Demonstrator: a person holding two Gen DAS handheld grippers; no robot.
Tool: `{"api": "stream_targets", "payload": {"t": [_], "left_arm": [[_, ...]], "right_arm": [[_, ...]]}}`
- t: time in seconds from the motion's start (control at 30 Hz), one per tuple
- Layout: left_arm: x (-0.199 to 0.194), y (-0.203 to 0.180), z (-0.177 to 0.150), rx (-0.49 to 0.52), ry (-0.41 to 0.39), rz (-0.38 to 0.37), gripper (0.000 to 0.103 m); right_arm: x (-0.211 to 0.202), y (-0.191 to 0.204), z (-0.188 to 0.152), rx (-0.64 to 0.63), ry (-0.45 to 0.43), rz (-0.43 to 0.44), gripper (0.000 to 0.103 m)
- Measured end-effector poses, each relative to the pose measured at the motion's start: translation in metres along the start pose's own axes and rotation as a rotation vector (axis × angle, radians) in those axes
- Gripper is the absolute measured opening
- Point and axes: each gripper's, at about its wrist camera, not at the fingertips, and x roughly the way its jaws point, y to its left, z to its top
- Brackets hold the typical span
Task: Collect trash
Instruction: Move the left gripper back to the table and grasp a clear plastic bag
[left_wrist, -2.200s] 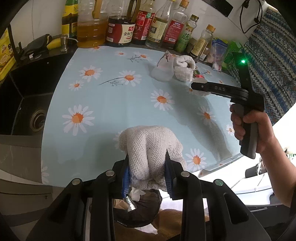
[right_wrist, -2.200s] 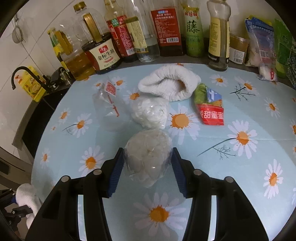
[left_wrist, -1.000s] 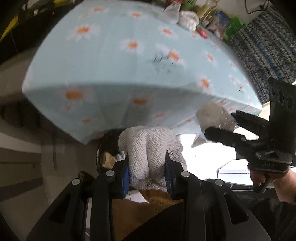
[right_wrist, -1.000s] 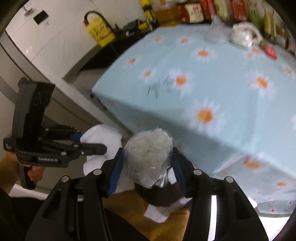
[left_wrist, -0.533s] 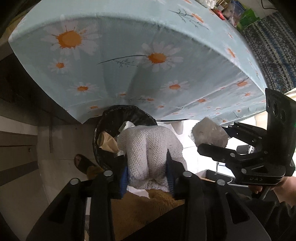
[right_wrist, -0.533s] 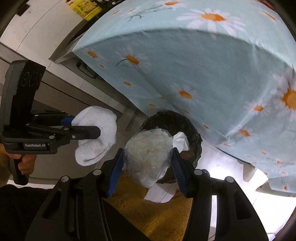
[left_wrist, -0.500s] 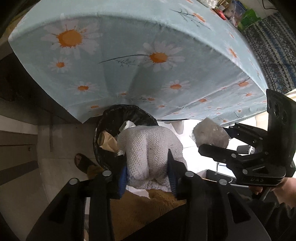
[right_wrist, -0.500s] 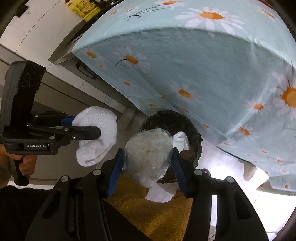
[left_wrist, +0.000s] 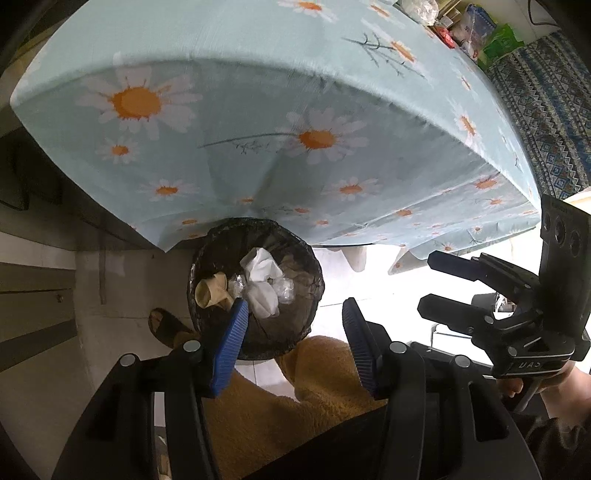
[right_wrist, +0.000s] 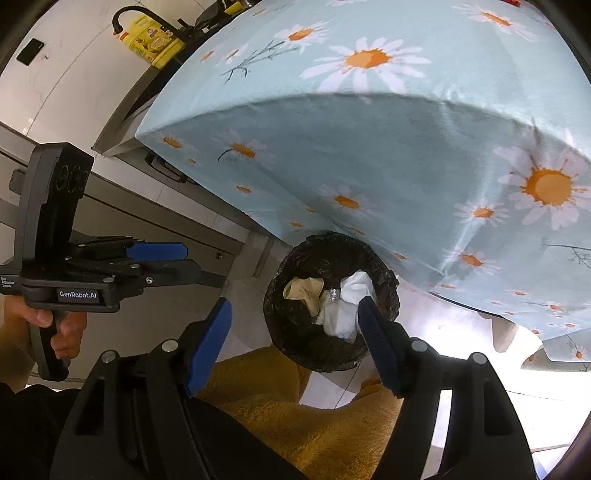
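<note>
A black-lined trash bin (left_wrist: 295, 328) stands on the floor under the table edge; it also shows in the right wrist view (right_wrist: 280, 332). Inside lie a white knitted cloth (left_wrist: 263, 280), a clear plastic wad (left_wrist: 284, 290) and a tan glove (left_wrist: 212, 290). My left gripper (left_wrist: 293, 349) is open and empty above the bin's near rim. My right gripper (right_wrist: 293, 341) is open and empty above the bin. Each gripper shows in the other's view, left gripper (right_wrist: 186, 260) and right gripper (left_wrist: 430, 282), both with jaws apart and empty.
The table with a blue daisy cloth (left_wrist: 258, 110) overhangs the bin. More trash and packets (left_wrist: 439, 22) lie at its far side. Grey cabinet fronts (right_wrist: 122, 206) stand left. The person's mustard-coloured trousers (left_wrist: 295, 398) and a sandalled foot (left_wrist: 166, 326) are beside the bin.
Both grippers opened. The white knitted cloth dropped from the left gripper and the plastic wad from the right gripper into the bin.
</note>
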Motion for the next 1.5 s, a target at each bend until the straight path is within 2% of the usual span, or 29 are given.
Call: {"api": "stream_targets", "payload": {"t": [0.3,0.53,0.63,0.73,0.77,0.87,1.03,1.2,1.3,1.5], "left_arm": [[-0.025,-0.011,0.007,0.024,-0.045,-0.001,0.051],[-0.059,-0.034,0.02,0.073,-0.094,-0.038,0.051],[-0.074,-0.048,0.031,0.105,-0.124,-0.05,0.051],[-0.089,-0.061,0.044,0.14,-0.167,-0.052,0.063],[-0.094,-0.065,0.048,0.147,-0.179,-0.055,0.063],[-0.107,-0.08,0.063,0.187,-0.217,-0.059,0.063],[-0.12,-0.102,0.096,0.251,-0.274,-0.025,0.064],[-0.13,-0.117,0.136,0.297,-0.35,0.02,0.074],[-0.129,-0.126,0.161,0.327,-0.36,0.039,0.075],[-0.113,-0.137,0.212,0.364,-0.364,0.077,0.083]], "right_arm": [[-0.019,-0.001,0.005,0.002,-0.046,0.004,0.071],[-0.057,0.003,0.016,-0.009,-0.14,0.005,0.071],[-0.082,0.004,0.024,-0.019,-0.207,0.006,0.071],[-0.106,0.002,0.031,-0.023,-0.272,-0.003,0.071],[-0.112,0.001,0.033,-0.023,-0.287,-0.007,0.071],[-0.132,-0.005,0.038,-0.015,-0.341,-0.021,0.071],[-0.161,-0.017,0.045,-0.001,-0.422,-0.049,0.079],[-0.186,-0.031,0.053,0.022,-0.494,-0.081,0.082],[-0.197,-0.039,0.056,0.039,-0.523,-0.09,0.082],[-0.206,-0.05,0.058,0.076,-0.567,-0.107,0.09]]}}
